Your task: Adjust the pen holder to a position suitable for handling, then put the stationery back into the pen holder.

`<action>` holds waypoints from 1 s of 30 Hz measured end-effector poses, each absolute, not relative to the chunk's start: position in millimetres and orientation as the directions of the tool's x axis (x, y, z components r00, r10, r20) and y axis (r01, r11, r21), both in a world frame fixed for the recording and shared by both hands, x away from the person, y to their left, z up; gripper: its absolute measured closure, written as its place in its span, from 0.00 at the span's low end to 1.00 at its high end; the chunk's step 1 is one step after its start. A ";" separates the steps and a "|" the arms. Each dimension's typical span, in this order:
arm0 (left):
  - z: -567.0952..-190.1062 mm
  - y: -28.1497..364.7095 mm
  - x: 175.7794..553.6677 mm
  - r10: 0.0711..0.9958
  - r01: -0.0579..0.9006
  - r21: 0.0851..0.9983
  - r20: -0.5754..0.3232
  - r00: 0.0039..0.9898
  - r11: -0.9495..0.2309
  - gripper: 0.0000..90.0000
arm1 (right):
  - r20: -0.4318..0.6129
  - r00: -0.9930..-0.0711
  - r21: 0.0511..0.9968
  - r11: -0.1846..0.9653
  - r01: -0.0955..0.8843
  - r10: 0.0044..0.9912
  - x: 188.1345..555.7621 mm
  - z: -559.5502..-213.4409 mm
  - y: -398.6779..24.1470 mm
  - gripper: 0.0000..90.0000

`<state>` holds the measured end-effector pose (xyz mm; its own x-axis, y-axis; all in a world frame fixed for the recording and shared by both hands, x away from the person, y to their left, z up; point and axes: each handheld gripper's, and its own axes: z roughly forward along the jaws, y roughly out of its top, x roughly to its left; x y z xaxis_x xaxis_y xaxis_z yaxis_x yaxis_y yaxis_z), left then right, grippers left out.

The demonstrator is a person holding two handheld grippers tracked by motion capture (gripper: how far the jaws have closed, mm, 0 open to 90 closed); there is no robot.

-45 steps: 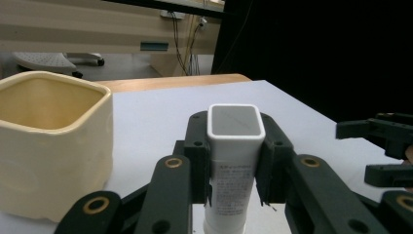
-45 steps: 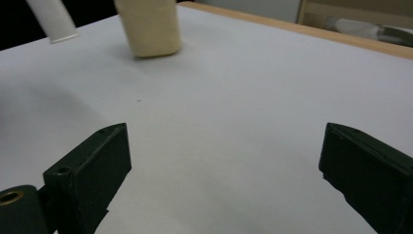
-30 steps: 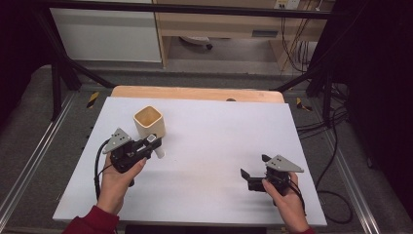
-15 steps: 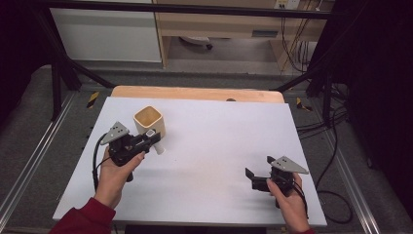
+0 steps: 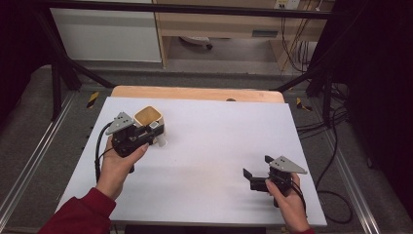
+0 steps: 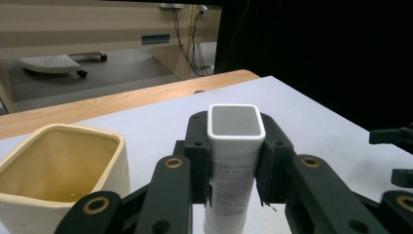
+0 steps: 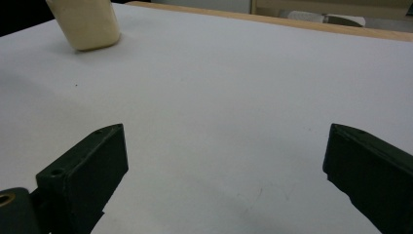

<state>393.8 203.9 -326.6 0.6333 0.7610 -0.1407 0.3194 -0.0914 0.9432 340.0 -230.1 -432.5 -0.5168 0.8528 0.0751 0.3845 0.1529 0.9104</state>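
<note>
your right gripper [image 5: 254,178] is idling with jaws spread wide near the white table's [image 5: 219,141] front edge. your left gripper [image 6: 235,161] is clamping the white squarish tube [image 6: 234,146] upright, just beside the cream square ceramic cup [image 6: 58,165]; lift it clear above the rim before lowering inside.

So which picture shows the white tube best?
The left gripper view: the white tube stands upright and close, clamped by the left gripper, its printed label visible. The high view shows just a small white bit beside the cup.
</note>
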 end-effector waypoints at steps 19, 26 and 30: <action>-305.6 197.9 423.4 0.790 0.300 0.949 -0.113 0.602 -0.093 0.79 | 0.086 -0.520 0.908 0.149 0.393 0.850 340.1 -434.2 -227.2 0.03; -301.8 195.8 440.3 0.811 0.285 0.951 -0.075 0.580 -0.117 0.79 | 0.098 -0.522 0.902 0.145 0.406 0.847 340.3 -435.4 -225.7 0.03; -299.5 194.4 444.0 0.811 0.286 0.951 -0.071 0.580 -0.121 0.79 | 0.098 -0.523 0.901 0.147 0.408 0.847 340.8 -435.8 -225.0 0.03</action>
<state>444.0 194.4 -299.5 0.5801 0.8114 -0.0709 0.2857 -0.1212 0.9506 340.8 -225.0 -435.8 -0.5226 0.8469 0.0978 0.4077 0.1475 0.9011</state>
